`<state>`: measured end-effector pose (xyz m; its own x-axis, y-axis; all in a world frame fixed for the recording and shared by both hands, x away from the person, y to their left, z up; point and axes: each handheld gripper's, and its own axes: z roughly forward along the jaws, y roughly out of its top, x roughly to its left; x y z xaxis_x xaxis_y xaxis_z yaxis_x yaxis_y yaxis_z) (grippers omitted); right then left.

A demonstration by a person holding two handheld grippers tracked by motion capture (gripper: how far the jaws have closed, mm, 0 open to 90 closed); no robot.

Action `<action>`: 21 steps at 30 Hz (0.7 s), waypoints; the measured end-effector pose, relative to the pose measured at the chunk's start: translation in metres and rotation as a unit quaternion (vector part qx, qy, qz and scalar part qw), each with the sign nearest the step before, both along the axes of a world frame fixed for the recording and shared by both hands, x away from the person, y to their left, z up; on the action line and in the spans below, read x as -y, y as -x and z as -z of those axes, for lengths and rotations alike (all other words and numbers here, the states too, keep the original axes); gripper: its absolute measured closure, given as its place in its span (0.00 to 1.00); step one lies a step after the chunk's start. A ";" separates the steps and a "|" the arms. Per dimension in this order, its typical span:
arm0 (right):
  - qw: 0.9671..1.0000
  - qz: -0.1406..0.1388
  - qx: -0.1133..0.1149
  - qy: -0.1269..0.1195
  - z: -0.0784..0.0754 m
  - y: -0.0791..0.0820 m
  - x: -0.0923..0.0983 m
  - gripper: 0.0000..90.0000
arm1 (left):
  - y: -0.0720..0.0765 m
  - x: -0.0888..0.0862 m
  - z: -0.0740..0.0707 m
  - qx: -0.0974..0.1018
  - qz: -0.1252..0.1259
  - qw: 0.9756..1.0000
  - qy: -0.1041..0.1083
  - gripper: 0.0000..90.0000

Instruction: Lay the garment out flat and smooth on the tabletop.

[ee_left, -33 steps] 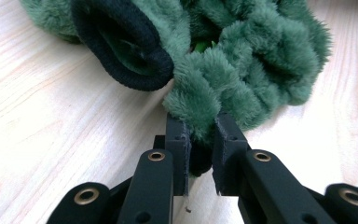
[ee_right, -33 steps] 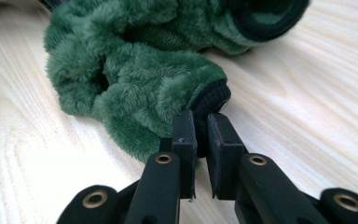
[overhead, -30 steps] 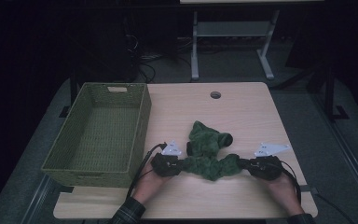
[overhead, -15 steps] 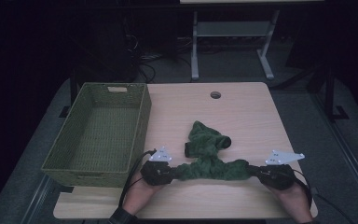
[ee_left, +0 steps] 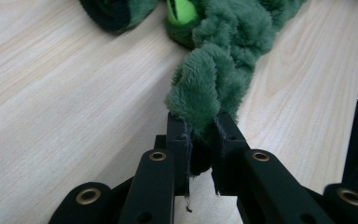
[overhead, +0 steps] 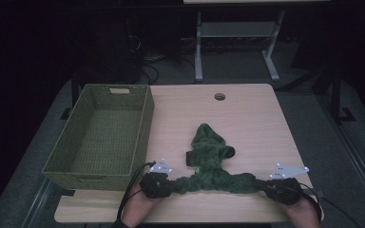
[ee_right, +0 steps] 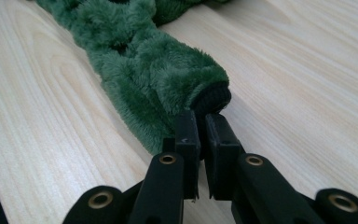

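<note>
A fuzzy dark green garment [overhead: 211,164] lies on the wooden table [overhead: 247,118], stretched into a band along the front edge, with a bunched part reaching toward the middle. My left gripper [overhead: 164,184] is shut on the garment's left end [ee_left: 205,100]; a bright green patch [ee_left: 182,11] shows farther up the fabric. At the other end, my right gripper [overhead: 271,186] is shut on the black-cuffed tip [ee_right: 205,100]. Both grippers rest low near the table's front edge, with a hand behind each.
A green woven basket [overhead: 100,137] stands empty on the table's left side, close to the left gripper. A round cable hole [overhead: 219,96] sits near the far edge. Beyond the table, a metal stand [overhead: 235,42] rises from the dark floor.
Both grippers have moved apart and toward the front edge, pulling the garment's near part out into a longer, straighter band. The grips have not changed.
</note>
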<state>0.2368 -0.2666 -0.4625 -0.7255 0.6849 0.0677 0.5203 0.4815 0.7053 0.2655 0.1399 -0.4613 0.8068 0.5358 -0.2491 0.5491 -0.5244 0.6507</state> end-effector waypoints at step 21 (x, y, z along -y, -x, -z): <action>0.998 0.002 0.005 -0.055 -0.010 -0.010 0.007 0.65 | -0.004 0.001 -0.026 0.047 -0.027 0.998 0.035 0.49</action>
<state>0.2471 -0.2734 -0.4526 -0.7237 0.6769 0.1348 0.5144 0.3988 0.7592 0.2693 0.1392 -0.4357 0.7988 0.5626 -0.2131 0.5106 -0.4468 0.7346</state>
